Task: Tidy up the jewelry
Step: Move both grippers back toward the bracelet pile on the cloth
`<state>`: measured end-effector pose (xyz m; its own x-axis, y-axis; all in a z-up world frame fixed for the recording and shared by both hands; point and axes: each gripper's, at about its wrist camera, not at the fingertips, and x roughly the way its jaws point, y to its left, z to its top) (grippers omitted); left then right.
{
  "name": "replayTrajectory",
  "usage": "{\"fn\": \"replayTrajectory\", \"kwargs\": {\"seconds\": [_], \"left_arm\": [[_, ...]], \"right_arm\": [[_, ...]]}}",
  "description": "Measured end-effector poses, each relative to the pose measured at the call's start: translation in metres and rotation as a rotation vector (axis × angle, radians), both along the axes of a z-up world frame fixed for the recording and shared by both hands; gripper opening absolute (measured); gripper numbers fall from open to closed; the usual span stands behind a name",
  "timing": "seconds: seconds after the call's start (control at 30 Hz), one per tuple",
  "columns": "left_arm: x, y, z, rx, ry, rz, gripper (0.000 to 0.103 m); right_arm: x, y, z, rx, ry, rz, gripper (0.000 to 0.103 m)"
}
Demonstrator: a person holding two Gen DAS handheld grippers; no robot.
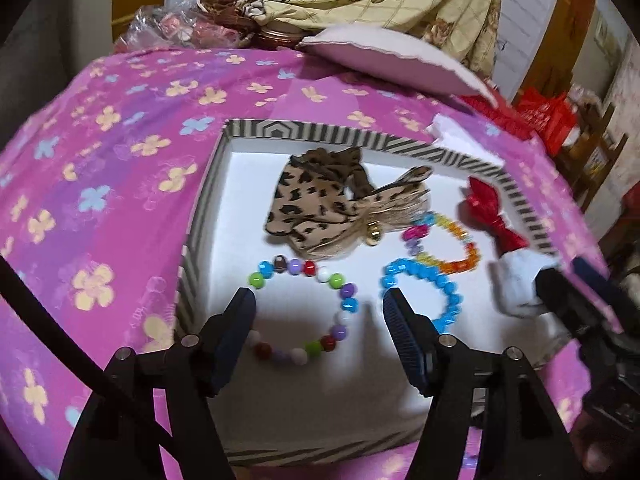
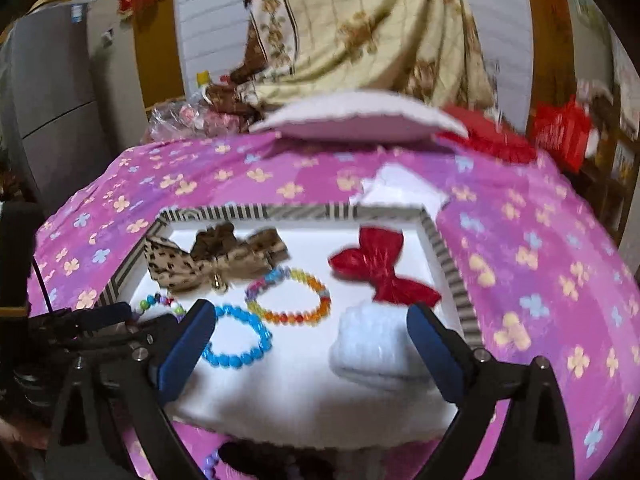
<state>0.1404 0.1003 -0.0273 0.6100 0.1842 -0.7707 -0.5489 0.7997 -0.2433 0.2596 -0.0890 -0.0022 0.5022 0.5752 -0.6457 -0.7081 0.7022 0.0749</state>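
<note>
left gripper (image 1: 318, 304) open over beaded bracelet (image 1: 303, 312) — right gripper (image 2: 312, 320) open.

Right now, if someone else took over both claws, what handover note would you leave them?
Left claw: open, hovering over the multicolour bead bracelet, holding nothing.
Right claw: open wide, empty, over the white fluffy piece.
All inside the striped box: leopard bow, rainbow bracelet, blue bracelet, red bow, plus the two pieces above.
Done: these six pieces lie in the box.
Left: beads show at the bottom edge of the right wrist view, outside the box; probably still to go in. Nothing else loose is visible on the pink floral cloth.
</note>
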Motion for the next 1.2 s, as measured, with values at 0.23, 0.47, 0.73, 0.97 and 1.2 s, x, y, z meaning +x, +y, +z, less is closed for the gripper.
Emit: {"fn": "replayTrajectory", "kwargs": {"seconds": [0.23,0.47,0.73,0.97,1.2], "left_arm": [[-0.018,-0.011,0.032,-0.008,-0.219,-0.031,0.053],[-0.047,-0.045,0.048,-0.022,-0.266,-0.133,0.053],[-0.064,-0.116,0.016,0.053,-0.117,-0.279,0.050],[-0.038,-0.109,-0.010,0.043,-0.015,-0.225,0.045],[-0.033,-0.126,-0.015,0.200,0.077,-0.247,0.025]], "right_arm": [[0.004,-0.069,0.033,0.148,-0.069,-0.128,0.098],[-0.003,-0.134,0.024,0.194,0.000,-0.224,0.098],[-0.017,-0.171,-0.018,-0.022,0.133,-0.245,0.098],[-0.012,-0.183,-0.049,-0.133,0.233,-0.256,0.098],[-0.014,-0.187,-0.044,-0.065,0.216,-0.219,0.097]]}}
